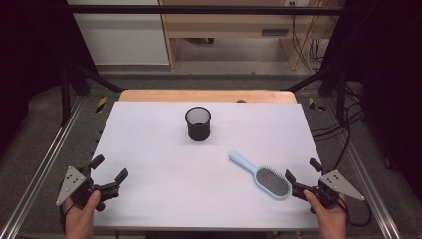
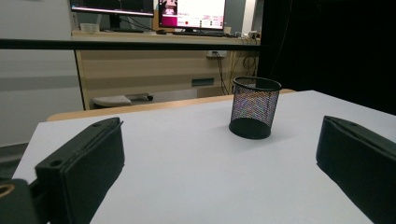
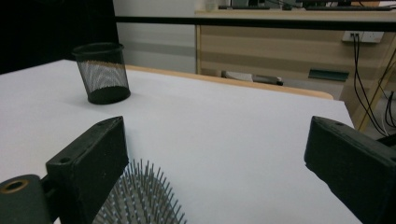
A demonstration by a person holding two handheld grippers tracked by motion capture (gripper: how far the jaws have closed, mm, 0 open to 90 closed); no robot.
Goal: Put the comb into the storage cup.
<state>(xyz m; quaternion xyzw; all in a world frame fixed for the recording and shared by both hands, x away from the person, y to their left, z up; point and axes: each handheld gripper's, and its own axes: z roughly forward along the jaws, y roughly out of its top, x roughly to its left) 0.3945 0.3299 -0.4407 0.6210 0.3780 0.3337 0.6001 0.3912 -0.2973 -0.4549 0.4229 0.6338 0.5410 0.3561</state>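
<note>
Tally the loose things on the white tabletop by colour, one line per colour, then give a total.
Black: 1, the mesh pen cup, standing upright toward the far middle of the table.
Light blue: 1, the hairbrush, lying bristles up at the near right, just in front of the right gripper.
Total: 2

Hairbrush (image 3: 140,198) in right gripper view: bristle head cut off by bottom edge, partly hidden behind near jaw; handle out of frame. Mesh pen cup (image 1: 198,123) interior in high view: too dark to tell contents. Person's hands (image 1: 79,216) cut off at bottom edge of high view, forearms out of frame. Left gripper view: monitors (image 2: 191,13) cropped by top edge, screen text too small to read. Both gripper views: outer jaw cropped by frame corner.
</note>
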